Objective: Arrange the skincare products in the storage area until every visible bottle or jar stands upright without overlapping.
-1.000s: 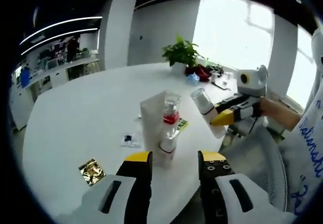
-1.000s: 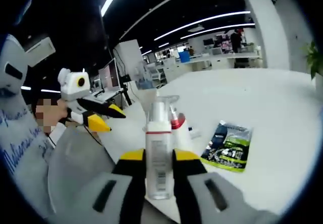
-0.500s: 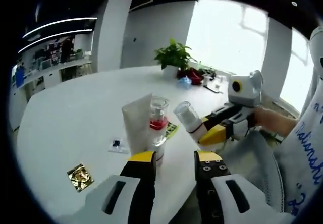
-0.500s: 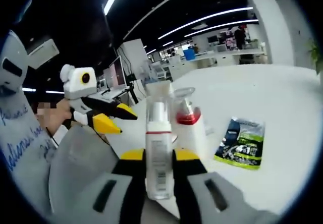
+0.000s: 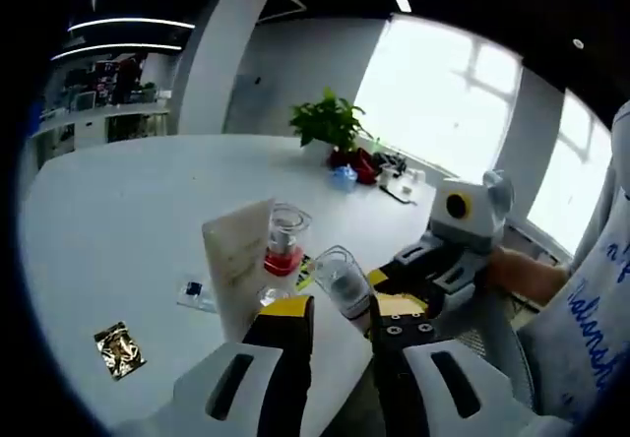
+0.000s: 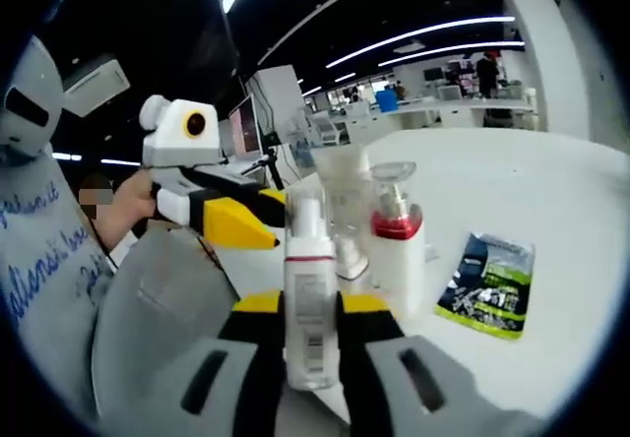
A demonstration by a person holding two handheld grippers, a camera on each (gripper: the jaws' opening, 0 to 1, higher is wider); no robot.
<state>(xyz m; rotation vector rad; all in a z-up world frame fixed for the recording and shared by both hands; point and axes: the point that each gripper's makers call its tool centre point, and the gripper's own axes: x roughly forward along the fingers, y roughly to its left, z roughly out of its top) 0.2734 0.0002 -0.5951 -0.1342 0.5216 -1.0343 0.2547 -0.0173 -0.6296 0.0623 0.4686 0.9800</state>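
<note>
The right gripper [image 5: 379, 294] with its clamped bottle [image 6: 310, 299] has moved in close beside the left gripper [image 6: 258, 218], nearer the red-collared bottle [image 6: 396, 245].

White counter [image 5: 108, 211] throughout — on it a gold foil sachet [image 5: 118, 348] and a green-and-black printed packet [image 6: 489, 284]. The pump bottle [image 6: 397, 245] has a red collar under a clear cap. Black fingers [image 6: 258, 334] carry yellow tips — between them, a white bottle [image 6: 310, 304] with dark label print.
</note>
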